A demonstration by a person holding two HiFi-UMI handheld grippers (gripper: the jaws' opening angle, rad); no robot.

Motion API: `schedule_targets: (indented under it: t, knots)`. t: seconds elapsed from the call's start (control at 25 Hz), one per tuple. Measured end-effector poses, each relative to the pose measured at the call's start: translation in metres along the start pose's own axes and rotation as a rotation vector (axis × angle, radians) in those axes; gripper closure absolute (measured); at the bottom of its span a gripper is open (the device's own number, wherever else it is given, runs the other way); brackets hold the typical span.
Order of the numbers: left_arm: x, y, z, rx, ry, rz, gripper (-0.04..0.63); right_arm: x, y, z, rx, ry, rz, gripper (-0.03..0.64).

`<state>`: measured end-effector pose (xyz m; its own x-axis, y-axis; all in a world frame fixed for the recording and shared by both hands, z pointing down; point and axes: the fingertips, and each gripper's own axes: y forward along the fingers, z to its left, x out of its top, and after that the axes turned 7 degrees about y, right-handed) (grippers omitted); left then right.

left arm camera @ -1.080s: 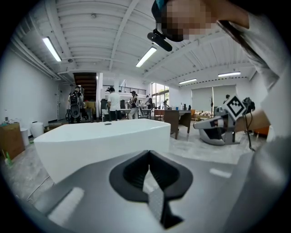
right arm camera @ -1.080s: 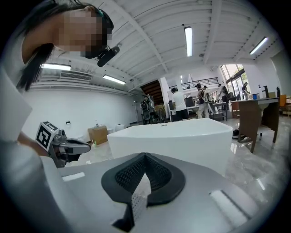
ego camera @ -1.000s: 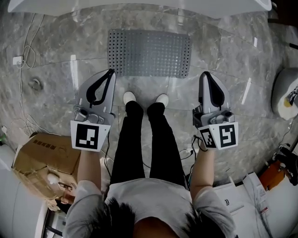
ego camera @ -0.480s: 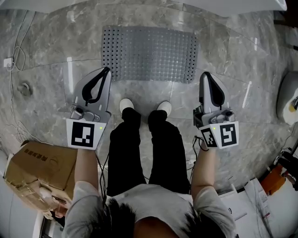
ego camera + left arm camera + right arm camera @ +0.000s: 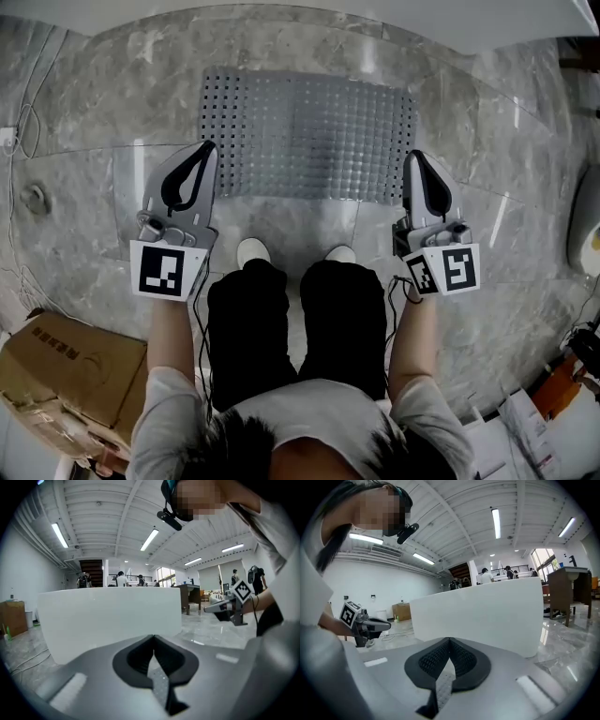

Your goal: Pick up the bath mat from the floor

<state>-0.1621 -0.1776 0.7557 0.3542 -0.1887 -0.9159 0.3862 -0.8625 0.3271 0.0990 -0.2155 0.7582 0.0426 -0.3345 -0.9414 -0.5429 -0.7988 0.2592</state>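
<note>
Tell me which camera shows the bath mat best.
The head view: nearly all of the grey bath mat shows there, lying flat on the floor. Both gripper views show at most a dotted grey sliver at the bottom.

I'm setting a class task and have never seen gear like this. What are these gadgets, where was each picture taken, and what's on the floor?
No robot: a person holds a two-jawed tool in each hand. The overhead picture comes from a camera on their head, looking down; the other two come from cameras riding on each tool. The left tongs and right tongs are both shut and empty. A grey dotted bath mat lies flat on the marble floor, beyond the person's shoes, near a low white wall.
</note>
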Motion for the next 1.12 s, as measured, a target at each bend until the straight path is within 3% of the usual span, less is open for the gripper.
schedule_targets:
  t: [0.36,0.72,0.88,1.12]
  knots:
    - [-0.074,0.031,0.001,0.025,0.034,-0.028,0.594,-0.073,0.036,-0.020,0.024,-0.040,-0.013,0.615]
    - [-0.102,0.033,-0.006,0.047,0.023,-0.028,0.594,-0.086,0.047,-0.017,0.086,-0.055,-0.040,0.614]
    - [-0.112,0.035,-0.008,0.050,0.052,-0.013,0.594,-0.090,0.044,-0.018,0.100,-0.041,-0.061,0.614]
    - [-0.132,0.043,-0.009,0.049,0.039,-0.016,0.594,-0.107,0.037,-0.046,0.056,0.015,-0.076,0.588]
